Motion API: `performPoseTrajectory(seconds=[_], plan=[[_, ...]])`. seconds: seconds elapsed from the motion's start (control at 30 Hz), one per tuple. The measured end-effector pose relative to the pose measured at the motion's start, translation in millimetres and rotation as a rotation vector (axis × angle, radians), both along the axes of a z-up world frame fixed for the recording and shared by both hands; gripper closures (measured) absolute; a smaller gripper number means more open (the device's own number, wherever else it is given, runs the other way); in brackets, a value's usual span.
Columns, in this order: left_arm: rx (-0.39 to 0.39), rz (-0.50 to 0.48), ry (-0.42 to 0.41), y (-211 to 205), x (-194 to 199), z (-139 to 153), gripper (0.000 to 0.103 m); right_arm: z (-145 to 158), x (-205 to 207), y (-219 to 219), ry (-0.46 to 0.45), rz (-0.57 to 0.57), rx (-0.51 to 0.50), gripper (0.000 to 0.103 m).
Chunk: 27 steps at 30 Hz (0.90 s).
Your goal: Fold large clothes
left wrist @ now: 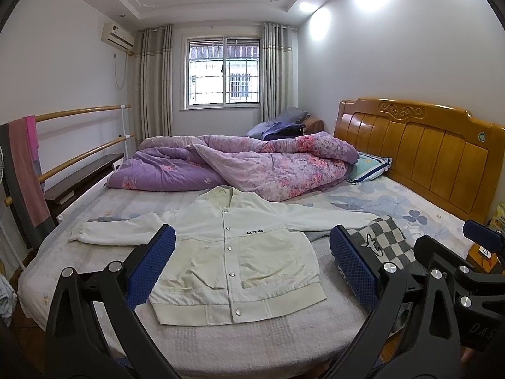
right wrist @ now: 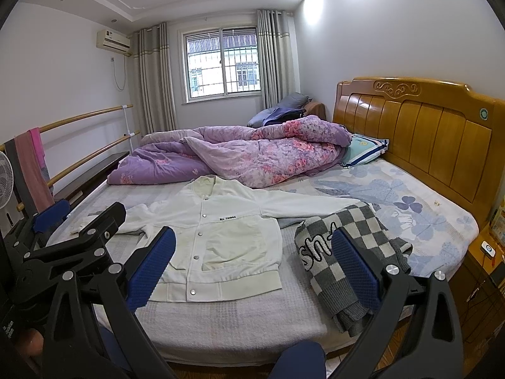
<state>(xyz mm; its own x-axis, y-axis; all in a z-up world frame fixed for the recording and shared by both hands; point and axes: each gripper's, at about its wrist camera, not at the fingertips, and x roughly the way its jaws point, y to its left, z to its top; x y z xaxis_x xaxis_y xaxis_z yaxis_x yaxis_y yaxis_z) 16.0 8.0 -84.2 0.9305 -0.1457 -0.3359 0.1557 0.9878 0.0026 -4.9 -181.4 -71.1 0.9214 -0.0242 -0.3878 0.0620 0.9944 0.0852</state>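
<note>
A white snap-button jacket (left wrist: 233,252) lies flat and face up on the bed, sleeves spread out to both sides; it also shows in the right wrist view (right wrist: 217,240). My left gripper (left wrist: 252,262) is open and empty, held above the near bed edge in front of the jacket's hem. My right gripper (right wrist: 252,262) is open and empty, held above the bed between the jacket and a grey-and-white checkered sweater (right wrist: 344,252). The sweater lies crumpled over the jacket's right sleeve end and also shows in the left wrist view (left wrist: 382,237).
A purple floral quilt (left wrist: 236,167) is heaped across the far half of the bed. A pillow (left wrist: 369,167) lies by the wooden headboard (left wrist: 419,148). Wooden rails (left wrist: 79,158) with hanging towels run along the left side. A nightstand (right wrist: 486,252) stands at right.
</note>
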Motion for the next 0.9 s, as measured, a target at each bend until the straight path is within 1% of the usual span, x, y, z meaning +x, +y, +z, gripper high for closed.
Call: performPoseTrajectory(seconds=[0.9], plan=[[0.006,-0.001,0.004,2.4,2.2,1.0,0.005,-1.9,4.0,-0.2,0.006,0.001,0.003,0.008]])
